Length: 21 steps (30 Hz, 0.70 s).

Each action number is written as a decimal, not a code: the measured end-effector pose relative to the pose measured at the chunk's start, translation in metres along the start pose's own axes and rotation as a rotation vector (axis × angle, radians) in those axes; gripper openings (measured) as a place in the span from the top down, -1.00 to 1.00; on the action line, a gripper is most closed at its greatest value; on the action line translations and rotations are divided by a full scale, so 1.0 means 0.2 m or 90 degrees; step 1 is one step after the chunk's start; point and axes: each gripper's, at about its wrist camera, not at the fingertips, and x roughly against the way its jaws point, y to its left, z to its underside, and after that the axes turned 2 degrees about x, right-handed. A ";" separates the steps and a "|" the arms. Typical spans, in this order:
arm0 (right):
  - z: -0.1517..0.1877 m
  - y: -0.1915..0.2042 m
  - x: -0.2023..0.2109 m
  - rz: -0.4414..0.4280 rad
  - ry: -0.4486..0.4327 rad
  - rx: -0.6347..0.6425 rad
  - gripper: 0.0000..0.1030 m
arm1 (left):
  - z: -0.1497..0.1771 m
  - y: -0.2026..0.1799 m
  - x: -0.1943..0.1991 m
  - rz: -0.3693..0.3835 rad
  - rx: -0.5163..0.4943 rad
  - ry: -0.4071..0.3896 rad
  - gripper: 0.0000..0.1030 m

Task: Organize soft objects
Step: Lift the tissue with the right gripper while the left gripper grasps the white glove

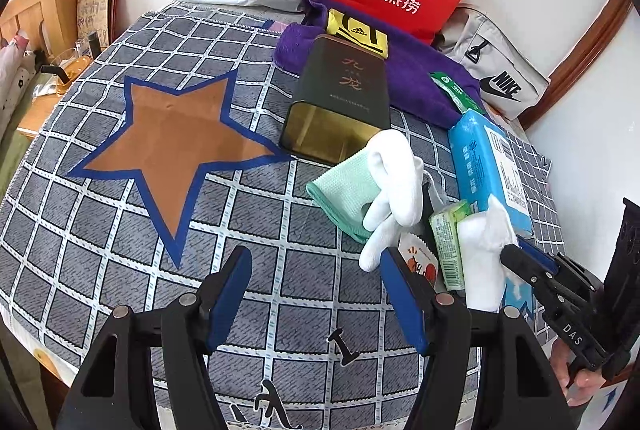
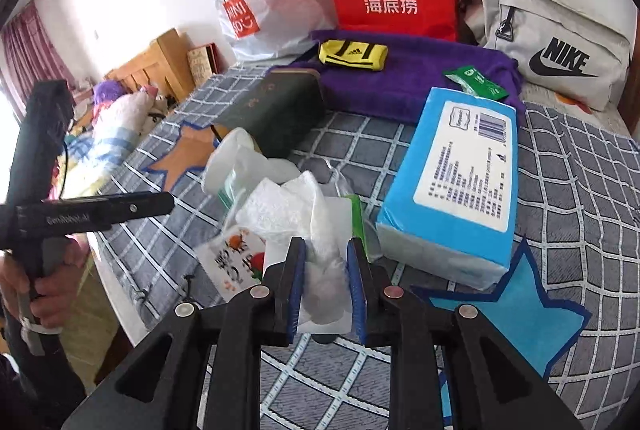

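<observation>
Two grippers worked over a grey checked cloth (image 1: 100, 270). Leftmost lay its orange star patch (image 1: 176, 141), and the left gripper (image 1: 316, 294) hovered with its jaws spread and nothing between them. Next came a dark green tin (image 1: 340, 97) on its side, then a mint cloth (image 1: 344, 189) under a white glove (image 1: 394, 185). Further right, the right gripper (image 2: 325, 290) was clamped on a crumpled white tissue (image 2: 320, 230) just beside a blue tissue pack (image 2: 452, 189).
</observation>
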 end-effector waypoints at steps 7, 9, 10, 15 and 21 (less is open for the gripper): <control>0.03 0.00 0.08 0.022 -0.025 0.021 0.29 | 0.02 0.00 0.00 -0.004 0.000 0.004 -0.25; 0.04 0.01 0.08 0.013 -0.022 0.030 0.30 | 0.02 0.01 -0.01 -0.002 0.003 0.006 -0.25; 0.04 0.01 0.07 0.014 -0.019 0.032 0.40 | 0.02 0.01 -0.01 -0.002 0.004 0.007 -0.25; 0.05 0.01 0.07 0.017 -0.030 0.026 0.64 | 0.02 0.01 -0.02 -0.002 0.002 0.010 -0.25; 0.04 -0.05 0.21 -0.021 -0.107 -0.022 0.64 | 0.01 -0.01 -0.02 0.012 0.002 0.004 -0.25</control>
